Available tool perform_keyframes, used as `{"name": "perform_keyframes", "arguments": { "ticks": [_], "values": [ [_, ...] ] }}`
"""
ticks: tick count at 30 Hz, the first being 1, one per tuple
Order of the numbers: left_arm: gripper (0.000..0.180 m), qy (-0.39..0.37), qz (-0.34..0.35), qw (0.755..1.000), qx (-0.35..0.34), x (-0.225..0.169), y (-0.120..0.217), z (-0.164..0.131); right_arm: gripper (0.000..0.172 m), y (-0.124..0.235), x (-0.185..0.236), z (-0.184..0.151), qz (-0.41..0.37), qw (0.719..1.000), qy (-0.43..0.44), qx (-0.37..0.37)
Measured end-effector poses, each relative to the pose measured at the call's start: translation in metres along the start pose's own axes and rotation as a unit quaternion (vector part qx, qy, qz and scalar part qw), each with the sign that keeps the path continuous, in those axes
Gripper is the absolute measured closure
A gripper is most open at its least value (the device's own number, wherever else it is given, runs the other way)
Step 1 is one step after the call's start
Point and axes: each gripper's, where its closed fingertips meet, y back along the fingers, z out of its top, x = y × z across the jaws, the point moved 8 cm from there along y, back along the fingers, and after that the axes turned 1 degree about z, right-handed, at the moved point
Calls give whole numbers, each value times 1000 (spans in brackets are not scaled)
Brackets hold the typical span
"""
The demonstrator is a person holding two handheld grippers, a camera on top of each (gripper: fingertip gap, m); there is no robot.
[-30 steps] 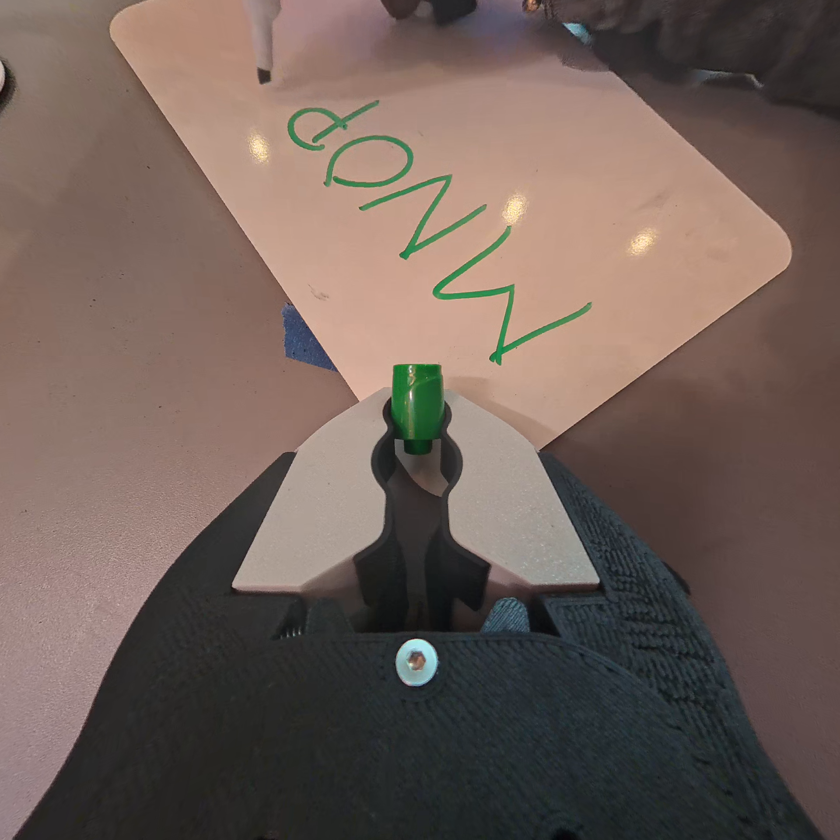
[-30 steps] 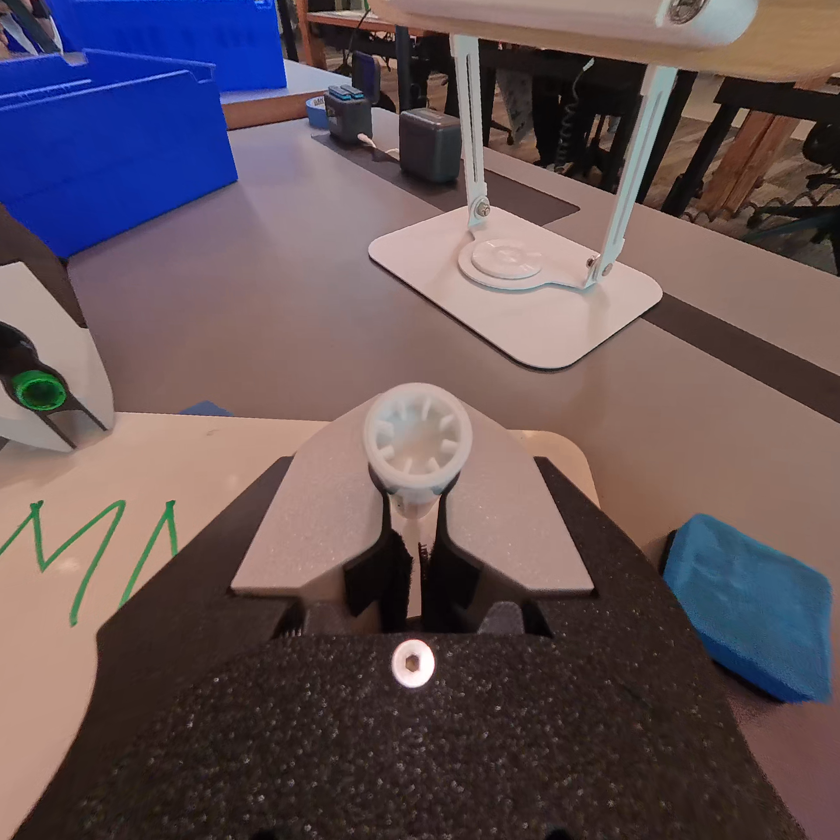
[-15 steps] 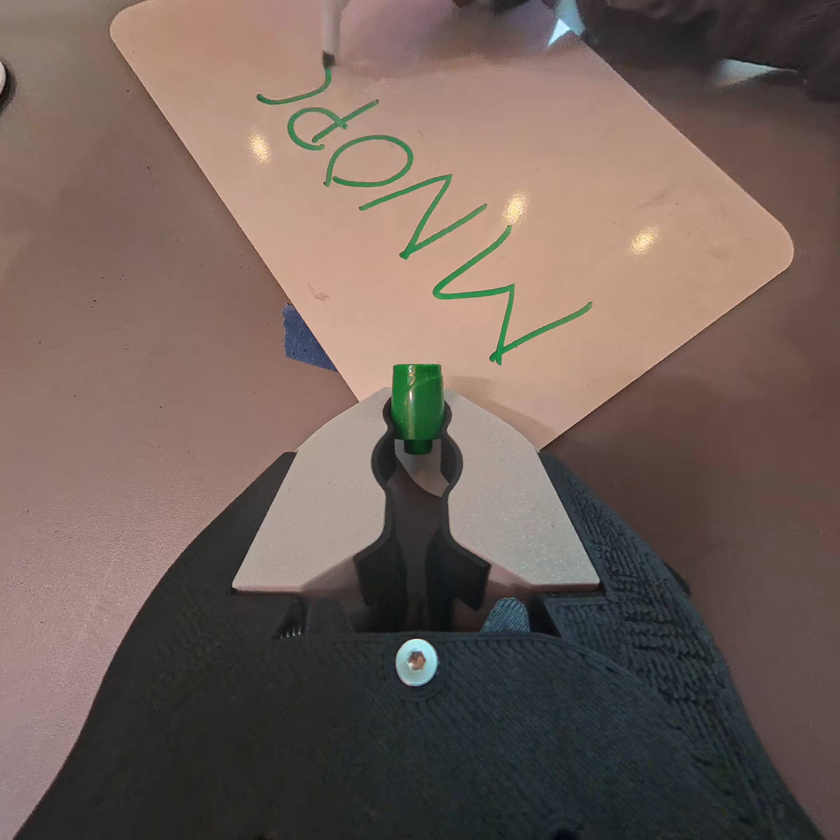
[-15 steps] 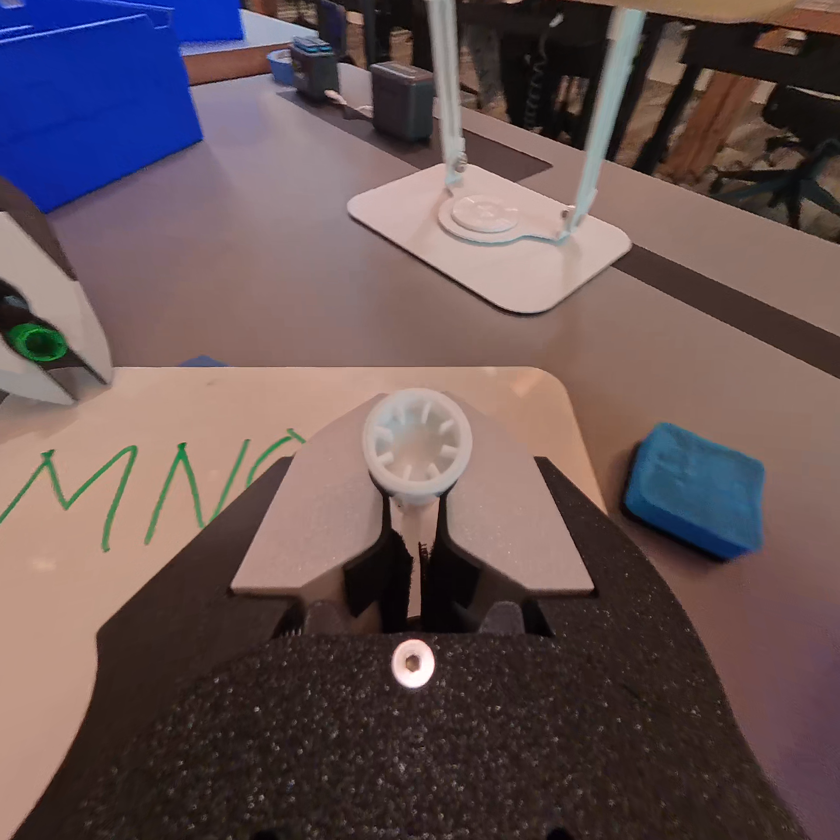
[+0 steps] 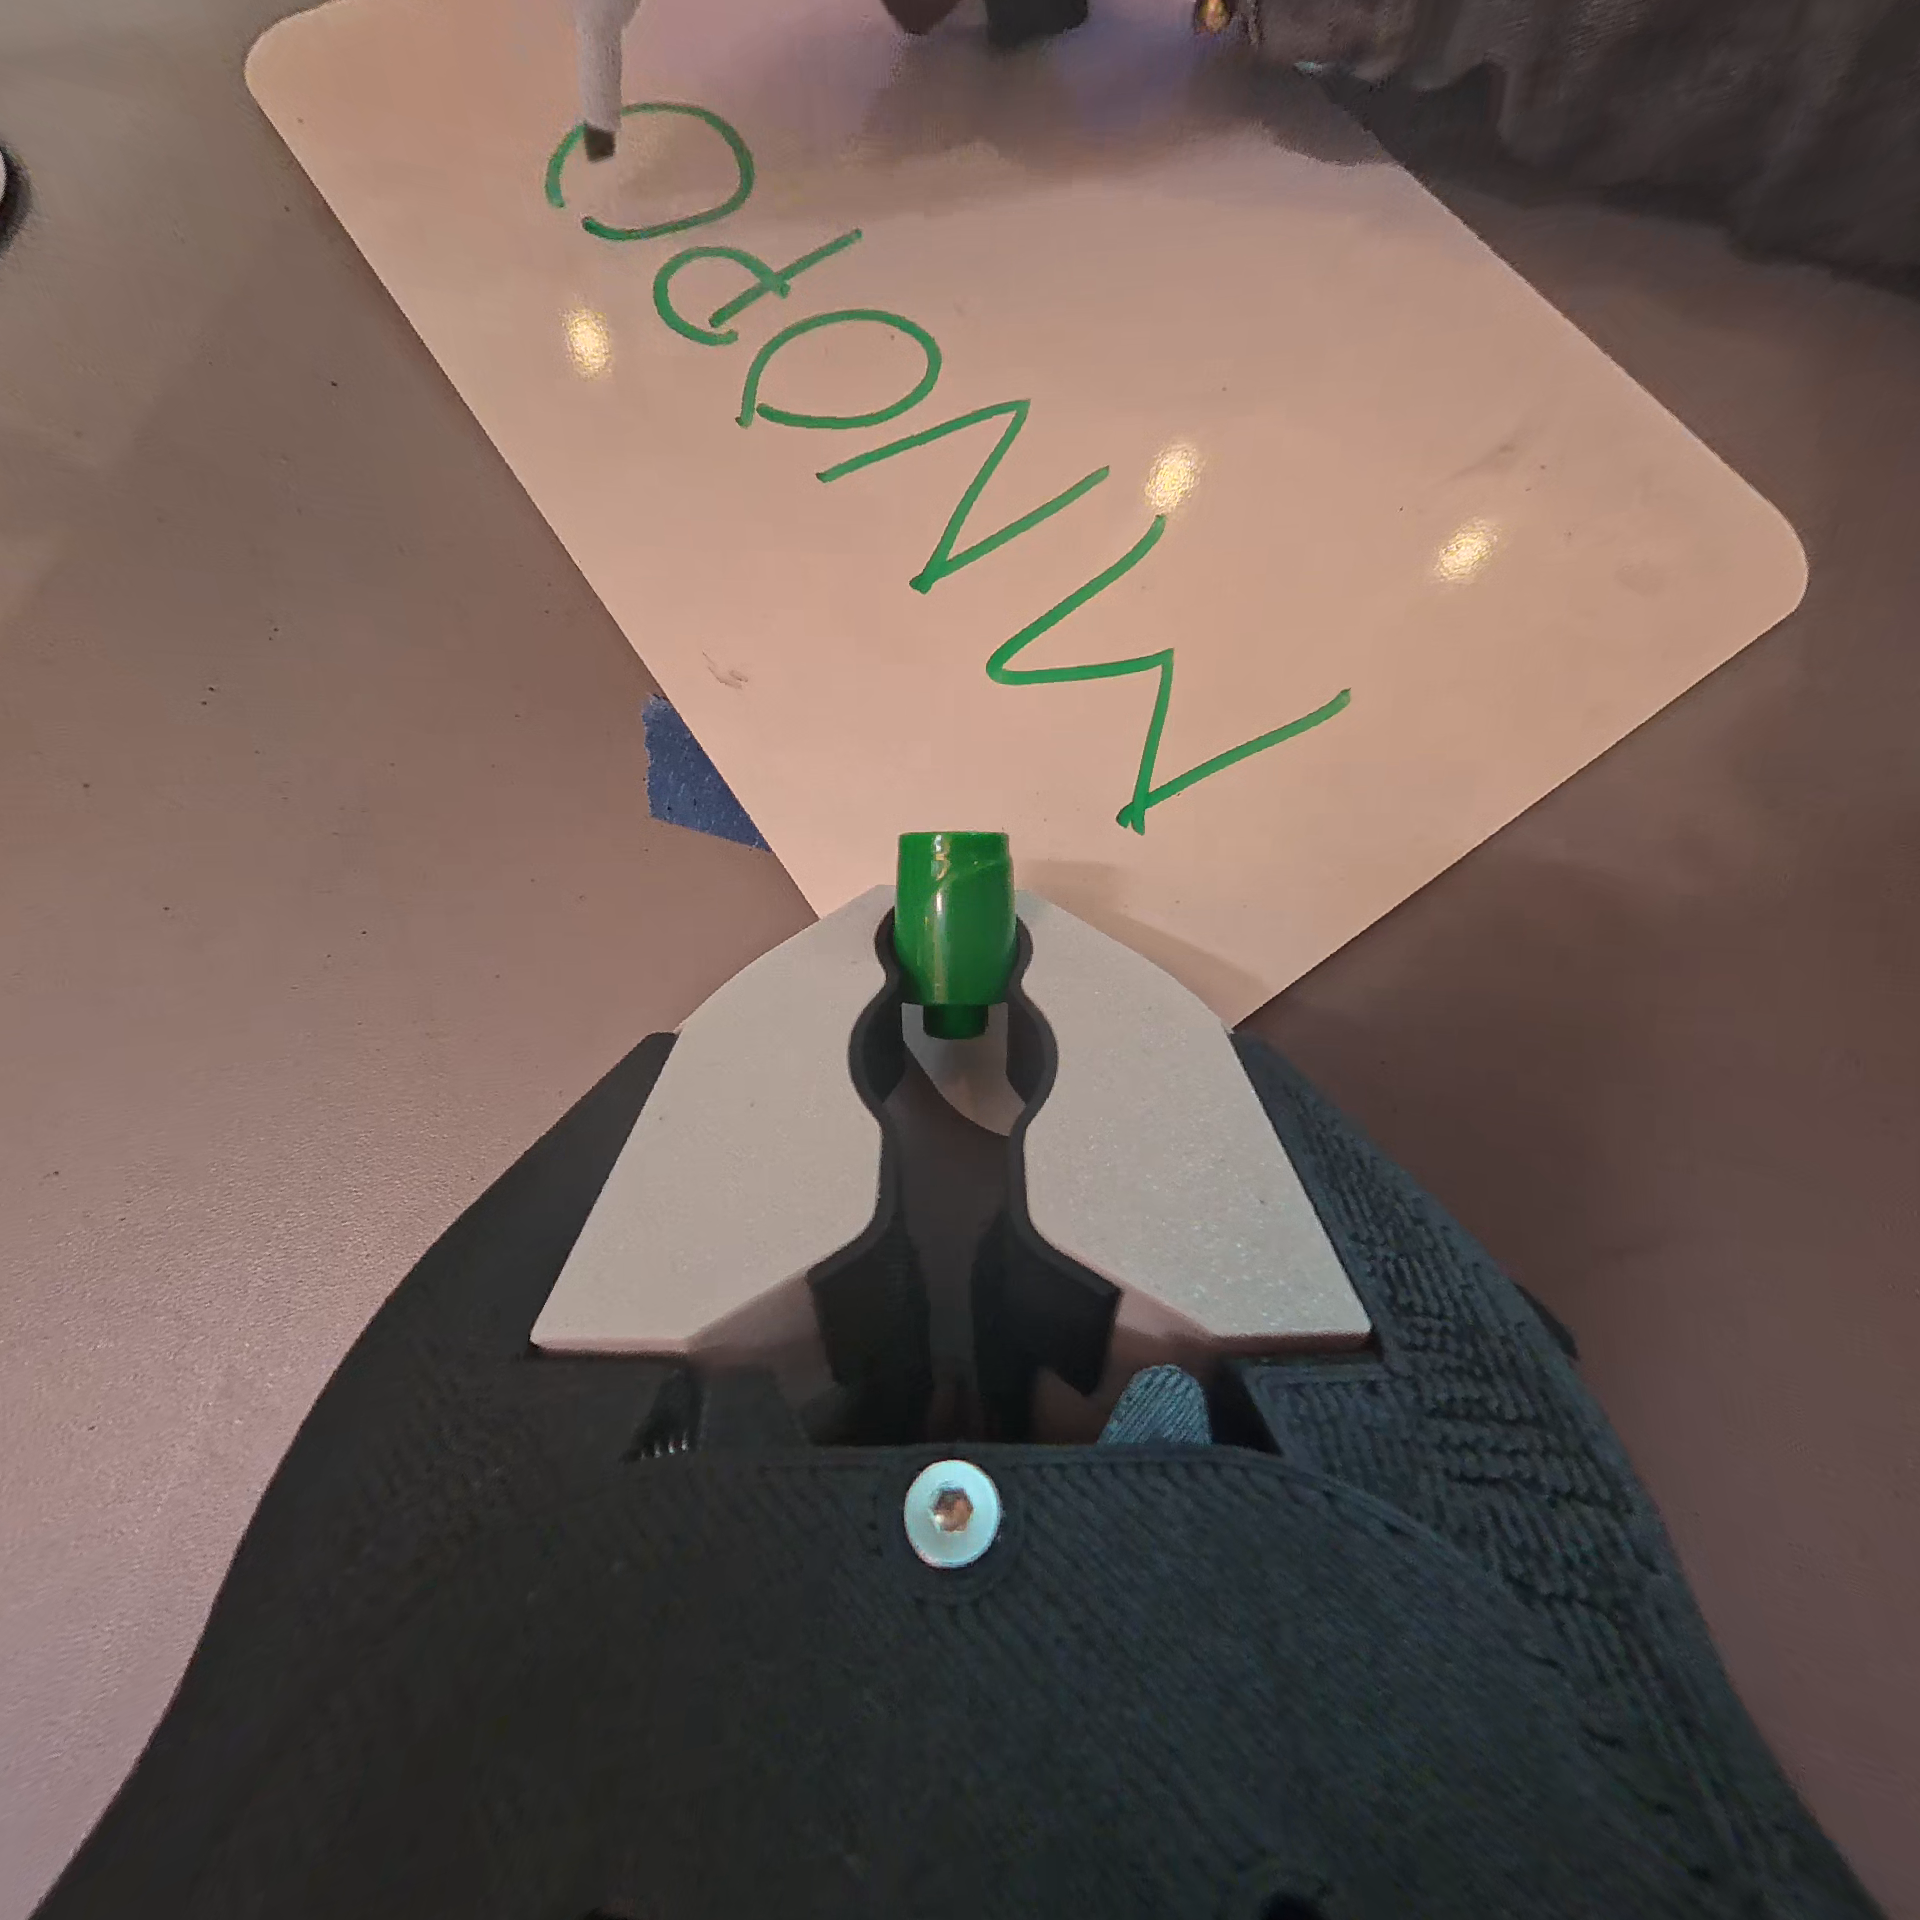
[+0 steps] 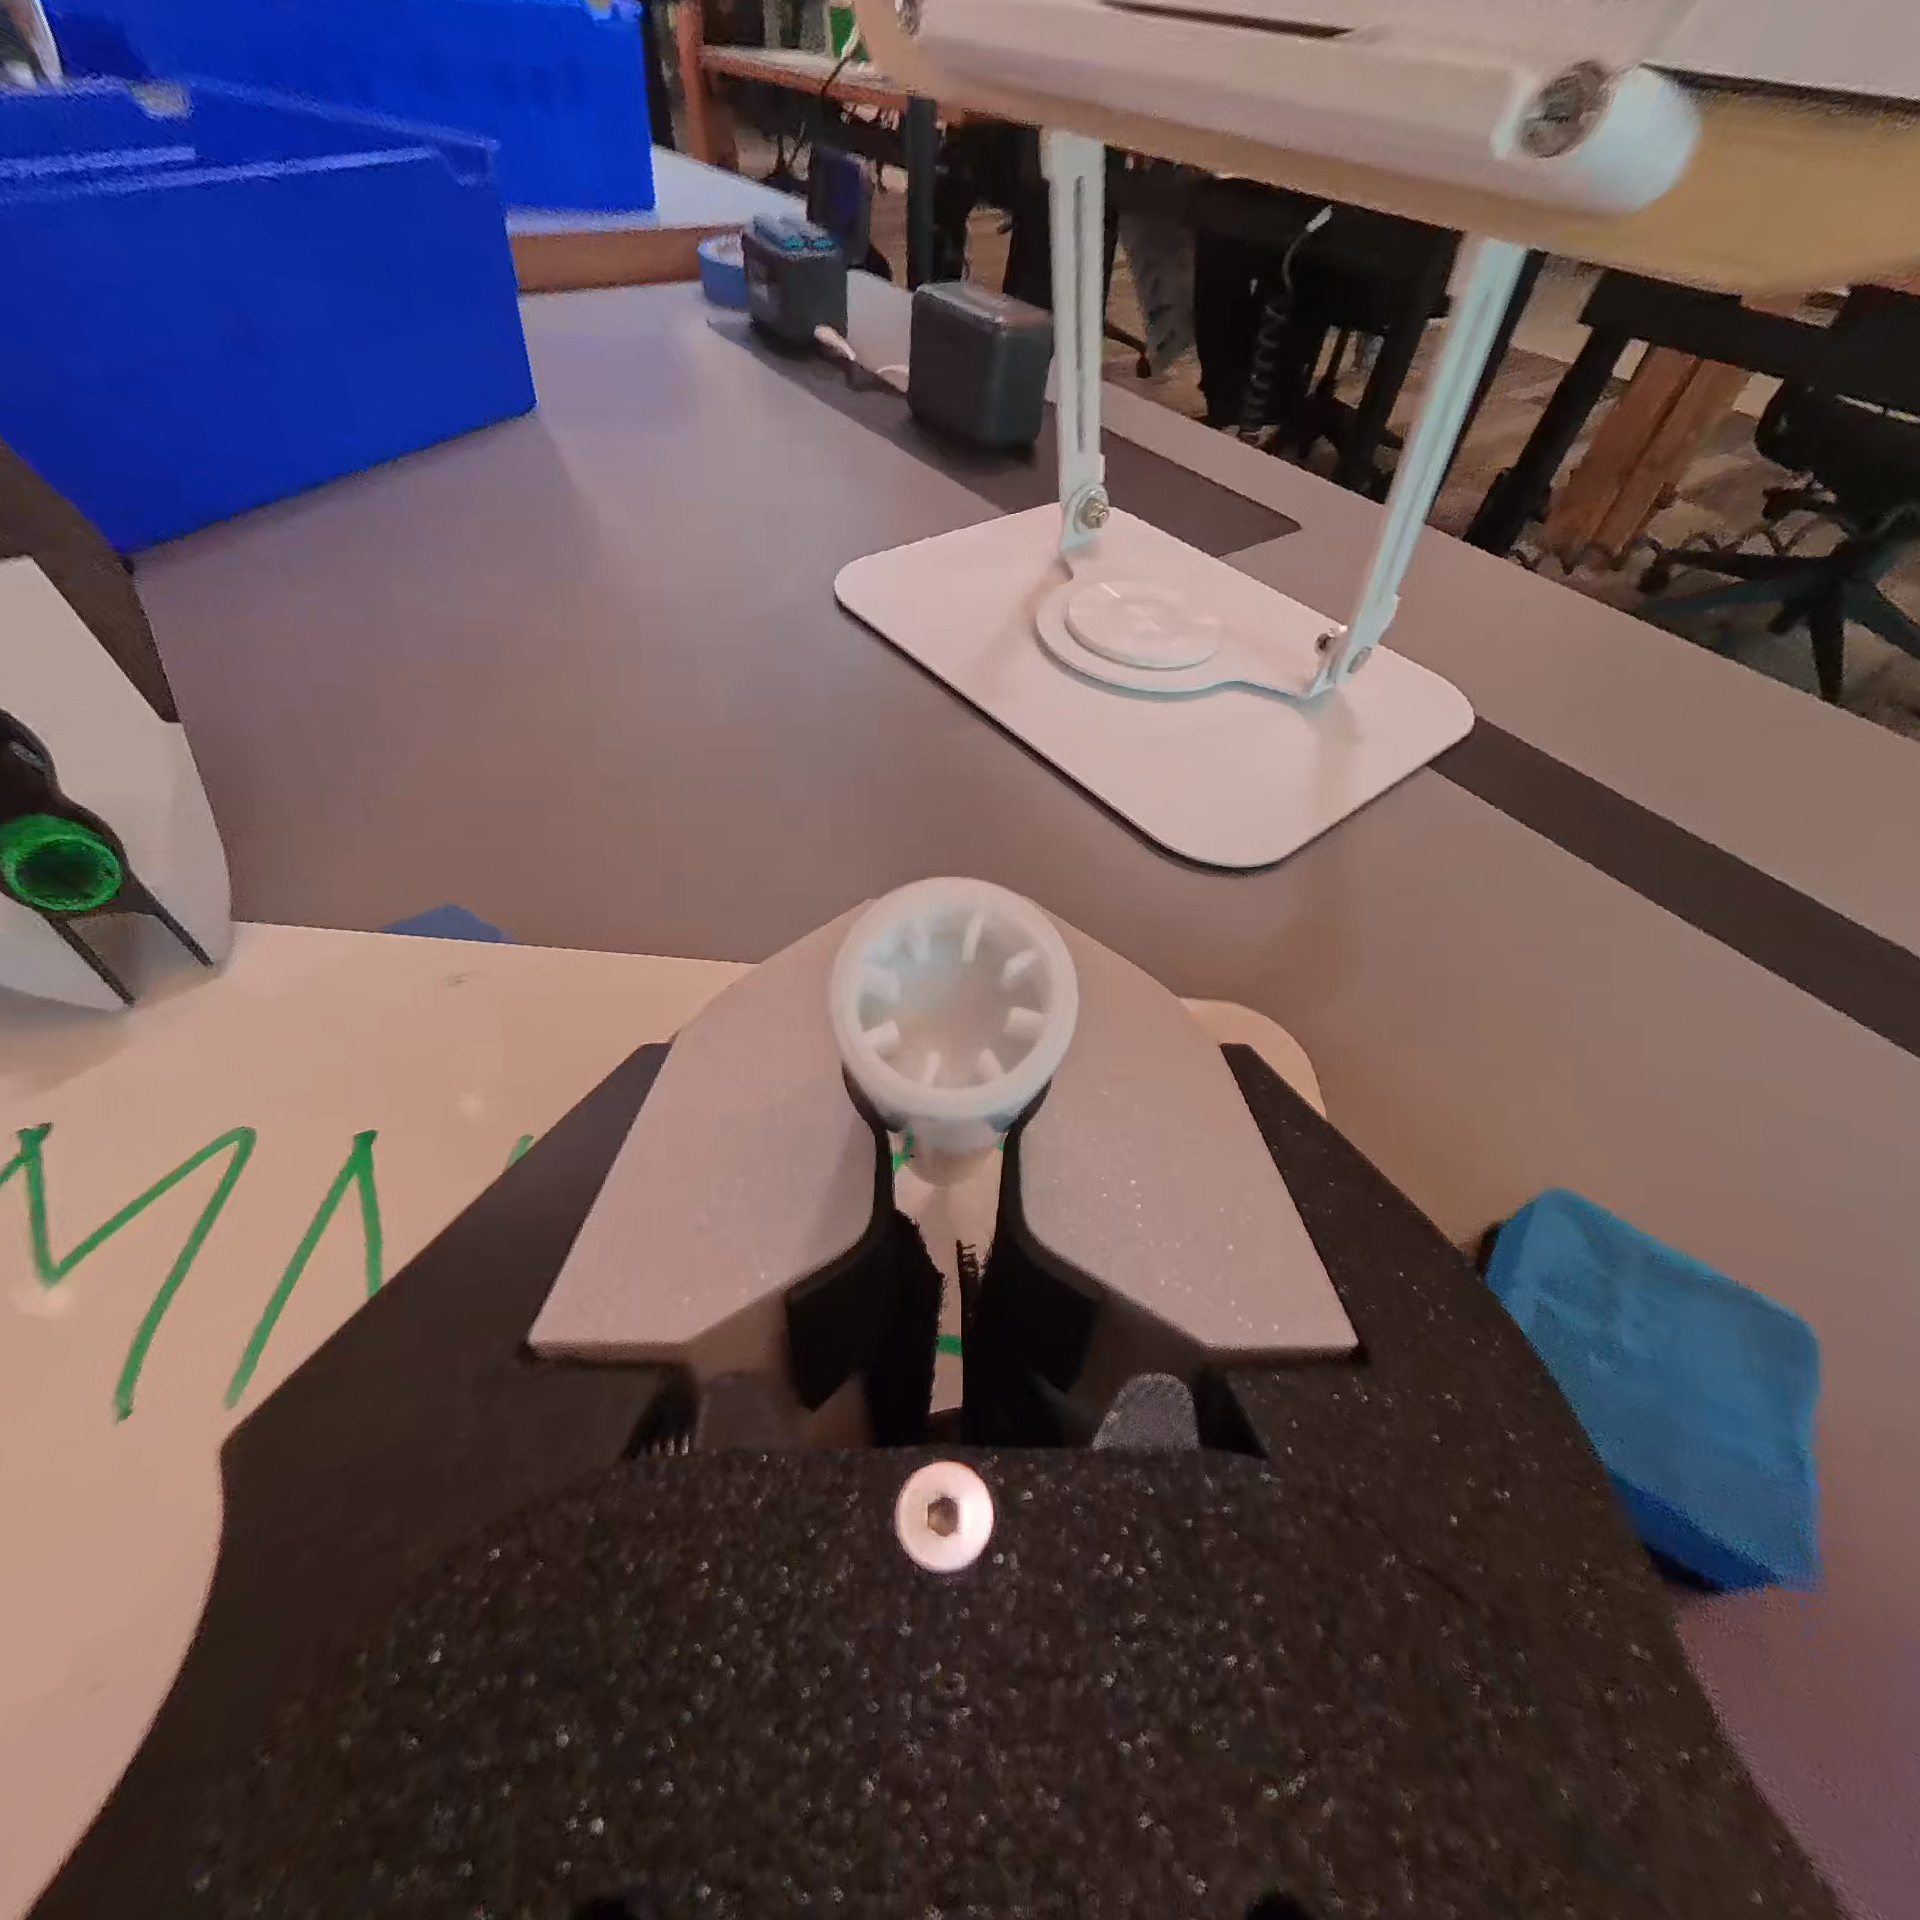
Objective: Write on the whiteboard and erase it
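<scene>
I was in the writing step. My right tongs (image 6: 951, 1049) gripped the white plastic marker (image 6: 953, 1013), its dark tip (image 5: 596, 140) down on the flat white rounded-corner whiteboard (image 5: 1351, 436) lying on the grey-brown surface (image 5: 260, 935), closing a round green stroke (image 5: 644, 171) near the far corner. My left tongs (image 5: 953, 935) pinched the green marker cap (image 5: 951, 930) over the board's near edge. Next, I judged, would come finishing the stroke, capping, then fetching the blue soft eraser pad (image 6: 1662, 1382) beside the board

Whiteboard (image 6: 312, 1049) on table (image 6: 623, 675); eraser (image 6: 1662, 1382) right, seemingly just beside
</scene>
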Motion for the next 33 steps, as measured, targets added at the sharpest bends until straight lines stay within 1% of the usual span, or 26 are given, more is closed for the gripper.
{"name": "perform_keyframes", "arguments": {
  "ticks": [3, 7, 11, 17, 22, 23, 25, 27, 33],
  "values": [
    [165, -1, 0, 1000, 0, 0, 0, 0, 156, 9, -3, -4, -13, 1000, -7, 6],
    [165, 0, 0, 1000, 0, 0, 0, 0, 156, 7, -5, -3, -24, 1000, -2, 7],
    [165, 0, 0, 1000, -1, 0, 0, 0, 156, -5, -4, 2, 0, 1000, 15, -8],
    [165, 0, -1, 1000, 0, 0, 0, 0, 156, -17, -3, 0, 0, 999, 28, 36],
    [165, -1, 0, 1000, 0, 0, 0, 0, 156, -14, 5, 0, 34, 998, 28, 34],
    [165, -1, 0, 1000, 0, 0, 0, 0, 156, -10, 6, 0, 30, 999, 23, 22],
    [165, -1, 1, 1000, 0, 0, 0, 0, 156, 2, -1, 0, -4, 1000, -4, -9],
    [165, -2, 1, 1000, 1, 0, 0, 0, 156, 11, -9, -4, -31, 999, -19, -1],
    [165, -2, 1, 1000, 1, -1, 0, 0, 156, 9, -5, -9, -46, 998, 7, 43]
  ]
}}
